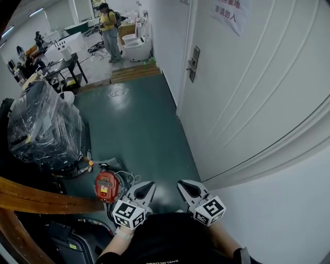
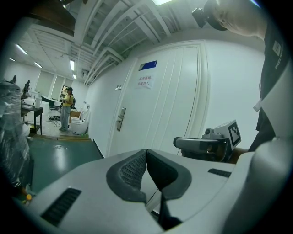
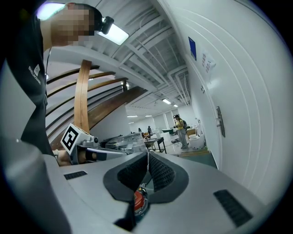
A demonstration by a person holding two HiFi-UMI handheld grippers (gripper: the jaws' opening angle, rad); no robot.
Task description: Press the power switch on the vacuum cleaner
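Both tools are held low and close to the person's body, side by side over the near end of the green floor point(image 1: 139, 129). The left hand-held gripper point(image 1: 145, 189) has its jaws pressed fully together – in its own view the two dark ribbed pads point(image 2: 132, 171) meet along one line, with nothing caught between them. The right hand-held gripper point(image 1: 187, 187) is likewise closed tight and empty, its pads point(image 3: 160, 172) touching at the tips.

The vacuum cleaner point(image 1: 106, 186), a red body with a dark panel on top, stands on the floor near its left edge, just ahead of and left of the left hand-held gripper, which does not touch it. It shows again as a red patch point(image 3: 138, 199) through the gap below the right tool's closed jaws. Pale loops beside it are probably its cord point(image 1: 130, 178); the power switch itself is too small to pick out.

A large bundle wrapped in clear plastic point(image 1: 44, 126) sits at the floor's left edge beyond the vacuum cleaner, and a curved wooden rail point(image 1: 36, 200) crosses the lower left corner of the head view. Along the floor's right edge runs a white door point(image 1: 247, 98) with a metal handle point(image 1: 193, 64) and a paper notice point(image 1: 228, 11). At the far end a person in a yellow top point(image 1: 109, 30) stands near white toilets point(image 1: 137, 47).
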